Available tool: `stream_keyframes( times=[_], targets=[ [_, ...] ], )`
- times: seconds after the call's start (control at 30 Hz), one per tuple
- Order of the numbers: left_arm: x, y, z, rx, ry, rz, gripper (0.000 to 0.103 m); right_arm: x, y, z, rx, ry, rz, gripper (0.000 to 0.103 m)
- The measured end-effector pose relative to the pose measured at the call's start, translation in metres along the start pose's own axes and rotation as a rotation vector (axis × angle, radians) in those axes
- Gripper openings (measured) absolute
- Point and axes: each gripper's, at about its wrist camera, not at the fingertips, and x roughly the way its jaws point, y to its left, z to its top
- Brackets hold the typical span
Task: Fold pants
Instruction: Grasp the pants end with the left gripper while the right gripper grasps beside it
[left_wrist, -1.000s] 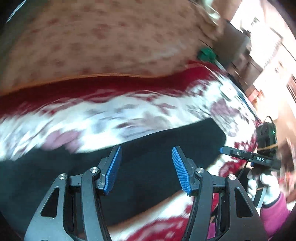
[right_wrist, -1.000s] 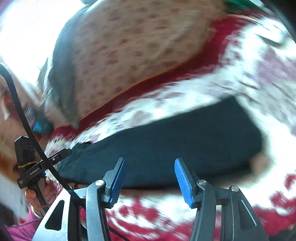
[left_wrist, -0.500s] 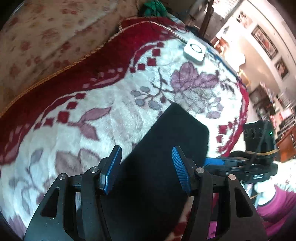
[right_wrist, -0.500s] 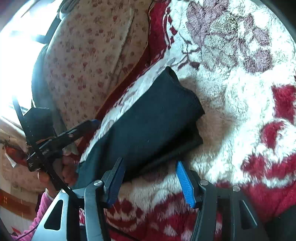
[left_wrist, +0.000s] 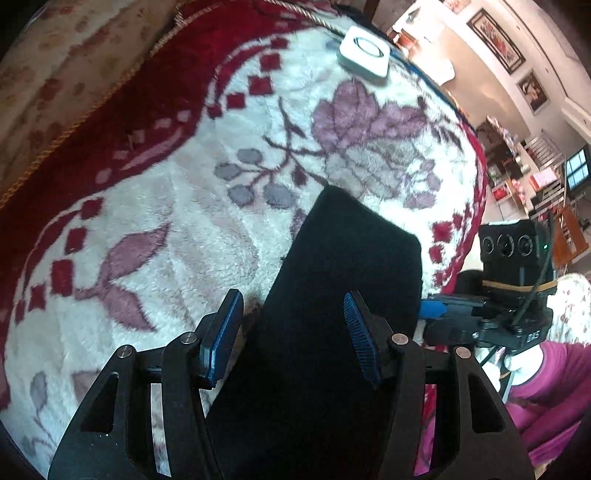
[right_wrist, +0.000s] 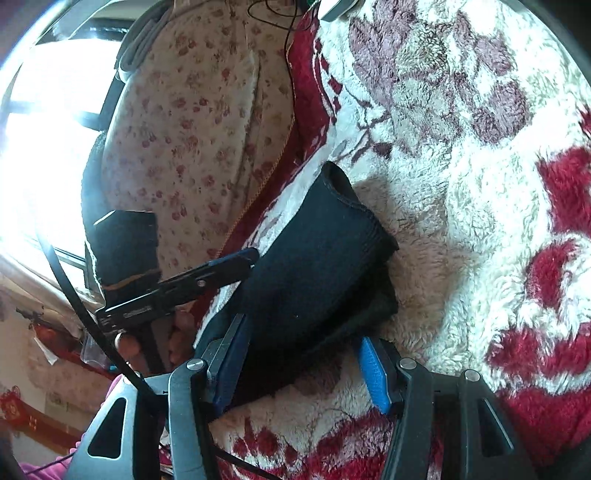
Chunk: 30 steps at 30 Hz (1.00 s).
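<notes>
Close opposing views, shared pants

Quick tally: one pair of black pants, folded into a long strip. Two grippers: the left gripper and the right gripper, both with jaws spread. One fluffy red-and-white floral blanket, one small white square gadget on it, and two framed pictures on the wall.

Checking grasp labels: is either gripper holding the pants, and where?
Neither. The left gripper and the right gripper are open, straddling the folded pants.
</notes>
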Motion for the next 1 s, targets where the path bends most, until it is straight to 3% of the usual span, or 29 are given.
stream_keyframes(
  times=[0.1,0.2,0.3,0.37,0.5,0.77,1.0],
  targets=[
    [0.015,-0.001,0.003,0.018,0.053,-0.012,0.057,-0.001,-0.003,0.0,0.005,-0.003,0.018,0.055],
    [0.02,-0.009,0.005,0.061,0.065,-0.024,0.072,-0.001,-0.009,0.002,0.039,-0.025,0.055,0.051],
    [0.024,-0.018,0.004,0.116,0.057,0.015,0.072,0.001,-0.017,0.005,0.078,-0.035,0.079,0.035],
    [0.025,-0.021,0.003,0.132,0.034,0.037,0.058,0.003,-0.023,0.007,0.111,-0.038,0.124,0.02],
    [0.017,-0.019,0.004,0.113,-0.007,0.028,0.019,0.006,-0.023,0.008,0.115,-0.038,0.189,0.014],
    [-0.016,-0.032,-0.003,0.124,-0.122,0.019,0.015,0.005,0.017,0.014,0.009,-0.018,0.282,0.012],
    [-0.091,-0.029,-0.031,0.069,-0.265,0.059,0.014,0.008,0.076,0.009,-0.13,0.034,0.368,0.012]
  ],
)
